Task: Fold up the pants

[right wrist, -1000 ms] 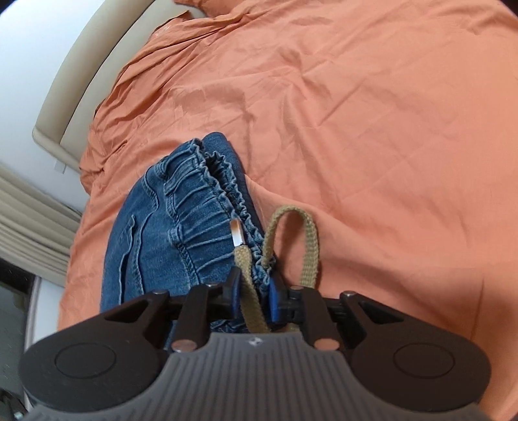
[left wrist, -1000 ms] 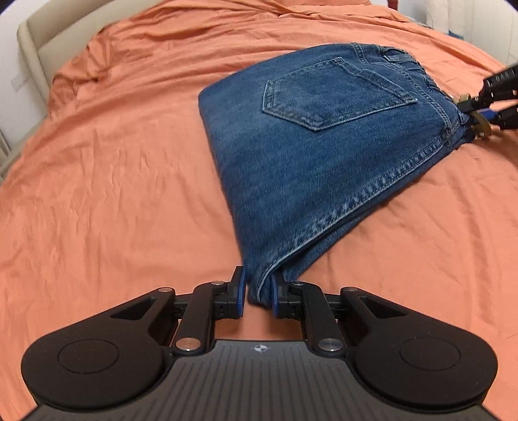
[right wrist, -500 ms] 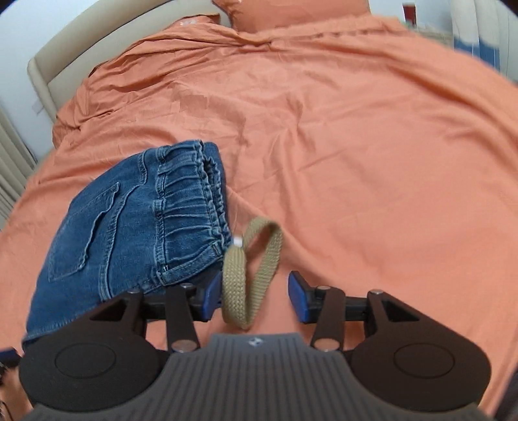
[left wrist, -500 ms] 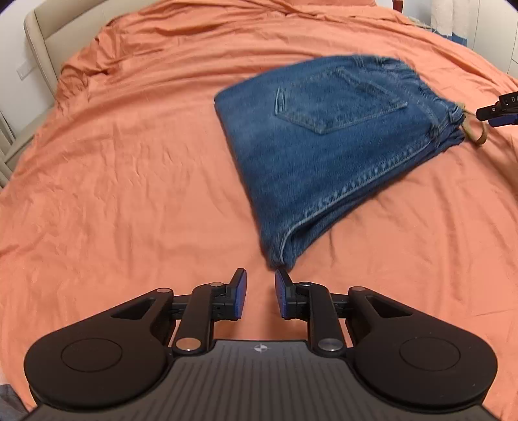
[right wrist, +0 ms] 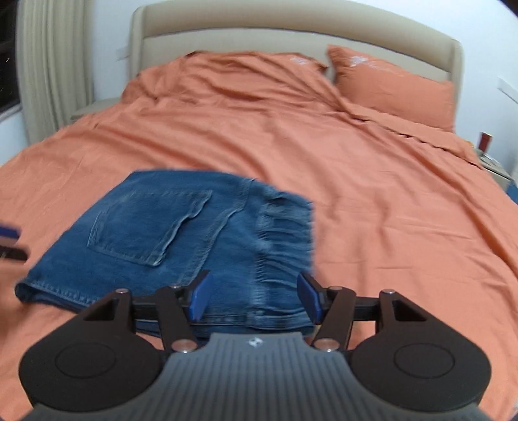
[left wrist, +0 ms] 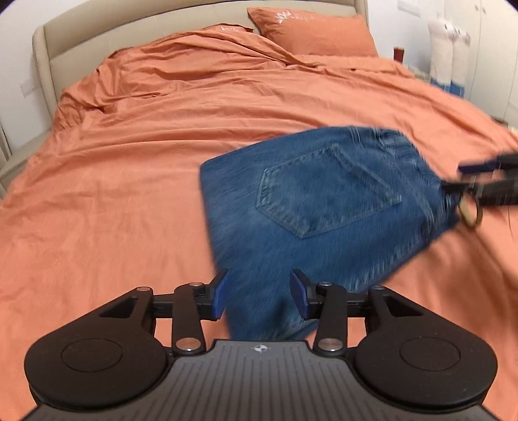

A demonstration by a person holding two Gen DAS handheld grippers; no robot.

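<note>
The jaws of both the left gripper and the right gripper have just been opening; they stand apart, pressing on nothing, above the folded jeans lying on the bed. Only the left view shows the tan drawstring loop; only the right view shows curtains. An orange sheet, pillow and beige headboard fill the room.

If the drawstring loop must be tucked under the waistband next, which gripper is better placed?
Probably the right gripper: open above the jeans waistband, drawstring loop beside it. The left gripper is open over the opposite corner.
</note>
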